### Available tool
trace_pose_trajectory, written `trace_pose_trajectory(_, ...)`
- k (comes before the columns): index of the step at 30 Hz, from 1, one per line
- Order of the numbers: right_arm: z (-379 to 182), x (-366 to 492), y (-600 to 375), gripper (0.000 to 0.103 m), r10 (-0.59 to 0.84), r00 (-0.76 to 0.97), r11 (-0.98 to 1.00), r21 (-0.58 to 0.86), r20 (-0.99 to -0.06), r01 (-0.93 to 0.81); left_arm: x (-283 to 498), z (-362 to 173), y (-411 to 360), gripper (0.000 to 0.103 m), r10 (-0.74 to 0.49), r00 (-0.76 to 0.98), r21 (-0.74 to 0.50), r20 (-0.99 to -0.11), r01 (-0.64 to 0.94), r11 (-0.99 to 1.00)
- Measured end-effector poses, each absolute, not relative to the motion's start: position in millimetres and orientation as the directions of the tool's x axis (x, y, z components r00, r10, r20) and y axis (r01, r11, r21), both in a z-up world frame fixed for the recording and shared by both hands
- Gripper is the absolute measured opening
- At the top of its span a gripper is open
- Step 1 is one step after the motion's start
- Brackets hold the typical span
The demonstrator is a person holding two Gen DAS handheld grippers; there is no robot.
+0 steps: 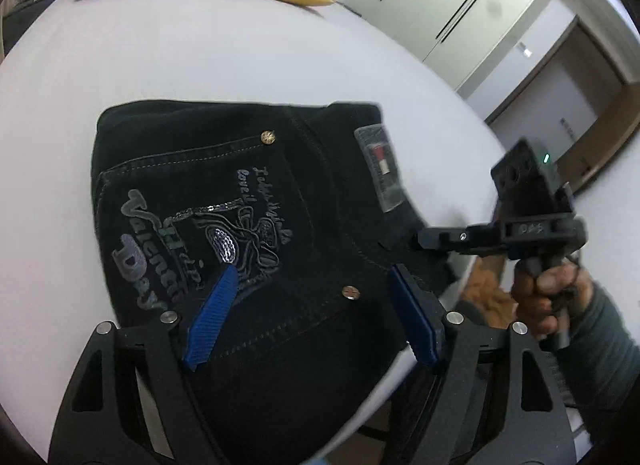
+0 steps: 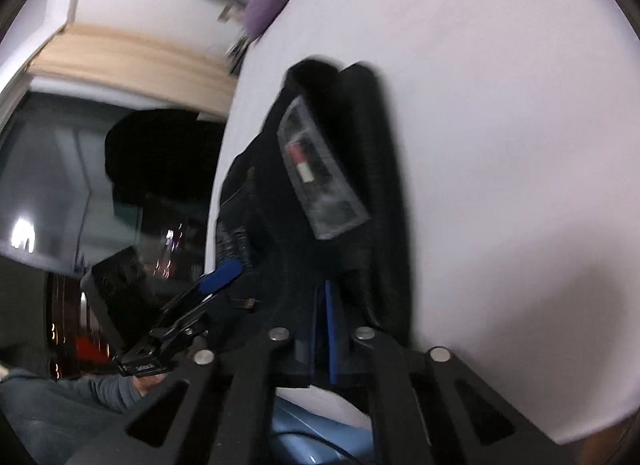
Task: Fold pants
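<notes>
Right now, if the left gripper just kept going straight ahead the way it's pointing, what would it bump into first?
Most likely the black pants. The left gripper is open right over them, pointing at the embroidered back pocket. Depth is hard to judge here.

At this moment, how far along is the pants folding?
Mostly done: the black pants lie on the white bed as a compact folded bundle, back pocket up. In hand: the right hand-held gripper is shut on the bundle's near edge; the left hand-held gripper hovers open above it. Left: probably release or tidying.
</notes>
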State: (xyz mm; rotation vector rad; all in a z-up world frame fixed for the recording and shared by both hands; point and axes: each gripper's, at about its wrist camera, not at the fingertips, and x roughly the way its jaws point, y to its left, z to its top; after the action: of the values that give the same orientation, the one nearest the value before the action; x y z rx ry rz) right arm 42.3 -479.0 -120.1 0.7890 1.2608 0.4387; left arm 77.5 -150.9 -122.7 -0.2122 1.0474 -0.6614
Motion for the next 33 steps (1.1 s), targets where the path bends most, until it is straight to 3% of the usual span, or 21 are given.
trace_pose_trajectory(2, -108.2, 35.6, -487.3, 0.007, 0.666, 0.288, 0.687, 0.716, -0.688, 0.123, 74.2, -107.4, -135.0, 0.075, -0.611, 0.364, -0.486, -0.703, 0.382, 0.786)
trace_pose_trajectory(3, -98.8, 33.6, -489.9, 0.023, 0.645, 0.305, 0.703, 0.700, -0.701, 0.122, 72.2, -98.7, -123.0, 0.075, -0.600, 0.402, -0.473, -0.691, 0.376, 0.797)
trace_pose_trajectory(4, -87.9, 33.0, -493.7, 0.051, 0.626, 0.330, 0.716, 0.688, -0.707, 0.118, 70.6, -92.1, -111.3, 0.075, -0.581, 0.435, -0.455, -0.688, 0.364, 0.812)
trace_pose_trajectory(6, -72.7, 36.9, -498.6, 0.069, 0.635, 0.386, 0.695, 0.713, -0.669, 0.092, 77.8, -91.4, -82.0, 0.076, -0.554, 0.471, -0.464, -0.687, 0.303, 0.833)
trace_pose_trajectory(9, -71.7, 54.3, -500.6, 0.079, 0.649, 0.401, 0.676, 0.731, -0.647, 0.086, 96.1, -111.6, -47.7, 0.076, -0.531, 0.446, -0.515, -0.720, 0.169, 0.840)
trace_pose_trajectory(14, -111.4, 88.3, -494.8, 0.079, 0.660, 0.298, 0.687, 0.715, -0.689, 0.131, 115.2, -145.6, -46.2, 0.076, -0.588, 0.308, -0.588, -0.748, 0.106, 0.802)
trace_pose_trajectory(20, -130.7, 99.4, -480.6, 0.079, 0.683, 0.244, 0.687, 0.719, -0.689, 0.108, 129.3, -161.5, -69.1, 0.076, -0.588, 0.211, -0.570, -0.781, 0.145, 0.809)
trace_pose_trajectory(21, -131.2, 100.9, -477.6, 0.076, 0.684, 0.240, 0.687, 0.719, -0.688, 0.102, 129.8, -161.0, -71.1, 0.073, -0.597, 0.207, -0.578, -0.775, 0.147, 0.802)
trace_pose_trajectory(23, -133.4, 100.7, -471.5, 0.068, 0.682, 0.221, 0.697, 0.711, -0.698, 0.092, 132.0, -164.2, -77.6, 0.059, -0.602, 0.178, -0.584, -0.778, 0.147, 0.798)
trace_pose_trajectory(28, -130.8, 103.8, -462.4, 0.038, 0.622, 0.204, 0.758, 0.647, -0.756, 0.085, 132.5, -156.1, -82.6, 0.041, -0.572, 0.174, -0.547, -0.801, 0.175, 0.819)
trace_pose_trajectory(30, -122.7, 96.9, -461.7, 0.032, 0.591, 0.221, 0.784, 0.617, -0.776, 0.070, 131.4, -152.2, -85.9, 0.030, -0.574, 0.180, -0.543, -0.799, 0.196, 0.817)
trace_pose_trajectory(33, -100.6, 92.9, -444.2, 0.023, 0.515, 0.245, 0.845, 0.534, -0.821, 0.013, 130.6, -143.0, -88.6, 0.022, -0.573, 0.194, -0.535, -0.796, 0.217, 0.816)
